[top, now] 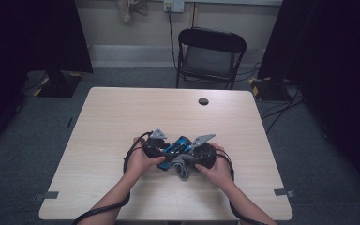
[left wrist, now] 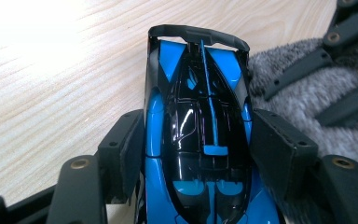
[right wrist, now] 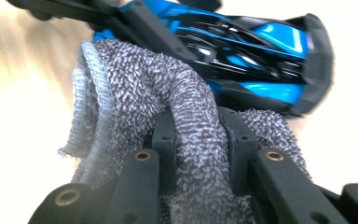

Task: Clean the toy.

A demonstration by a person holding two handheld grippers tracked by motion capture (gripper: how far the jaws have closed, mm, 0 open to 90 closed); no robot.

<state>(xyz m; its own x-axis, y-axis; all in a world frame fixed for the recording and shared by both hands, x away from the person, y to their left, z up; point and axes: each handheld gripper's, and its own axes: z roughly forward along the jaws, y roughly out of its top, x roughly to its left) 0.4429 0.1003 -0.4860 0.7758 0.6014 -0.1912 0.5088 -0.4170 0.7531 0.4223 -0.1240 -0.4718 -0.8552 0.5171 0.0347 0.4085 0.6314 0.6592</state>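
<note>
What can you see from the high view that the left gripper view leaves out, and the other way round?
The high view takes in the whole table, a folding chair behind it, and both hands. The left gripper view gives the blue and black toy car close up, clamped between two black pads, its rear wing visible. Both include the car, the grey cloth and the wooden tabletop.

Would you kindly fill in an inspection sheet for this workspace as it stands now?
Surface: light wood table, round grommet near the far edge.
Job's things: blue-and-black toy car; grey cloth against its side.
Clutter: nothing seen.
Grippers: left gripper clamps the car's sides; right gripper pinches a fold of cloth.
Cables: black cable loops by the left hand; more on the floor.
Surroundings: folding chair, black curtains.
</note>
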